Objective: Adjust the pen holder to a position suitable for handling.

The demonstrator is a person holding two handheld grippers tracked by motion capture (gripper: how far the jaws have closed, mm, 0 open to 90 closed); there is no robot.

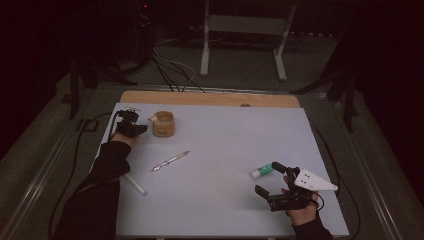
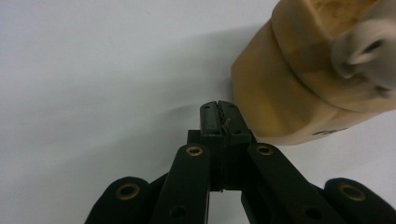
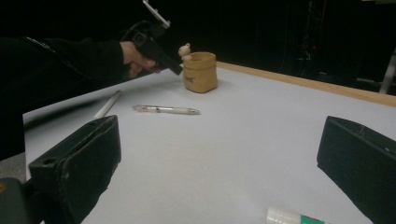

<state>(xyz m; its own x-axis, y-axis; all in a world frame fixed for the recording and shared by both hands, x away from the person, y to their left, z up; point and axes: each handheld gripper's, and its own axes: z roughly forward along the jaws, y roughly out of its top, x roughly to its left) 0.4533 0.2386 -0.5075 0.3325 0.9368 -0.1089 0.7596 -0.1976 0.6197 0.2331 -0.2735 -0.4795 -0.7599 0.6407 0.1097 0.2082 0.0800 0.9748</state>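
- Just beside the closed fingertips of the left gripper (image 2: 219,109) stands a tan wooden pot (image 2: 289,88); in the left gripper view its side wall lies right of the fingers, very near them, though whether it touches I cannot tell.
- Both black fingers (image 2: 210,116) of that gripper are pressed together with nothing between them.
- From the high view the pot (image 1: 163,124) stands upright, its long axis vertical and its open mouth facing up, with a small pale figure at the rim on the side toward the left gripper (image 1: 131,125).
- Well apart from those fingers, toward the middle of the sheet, lies a pen (image 1: 171,160), flat, its long axis running diagonally from near-left to far-right.
- Nearer the person's left sleeve lies a white stick (image 1: 135,184), also flat and slanted.
- The right gripper (image 1: 270,180) holds its fingers wide, gripping nothing; a white tube with a green band (image 1: 261,172) lies between them, just ahead of the fingertips, its long axis roughly level across the high view.
- A pale grey sheet (image 1: 225,150) covers the table, with a wooden edge (image 1: 210,98) showing at the far side.
- Beyond it the room is dark, with cables on the floor and a white metal stand (image 1: 245,30).
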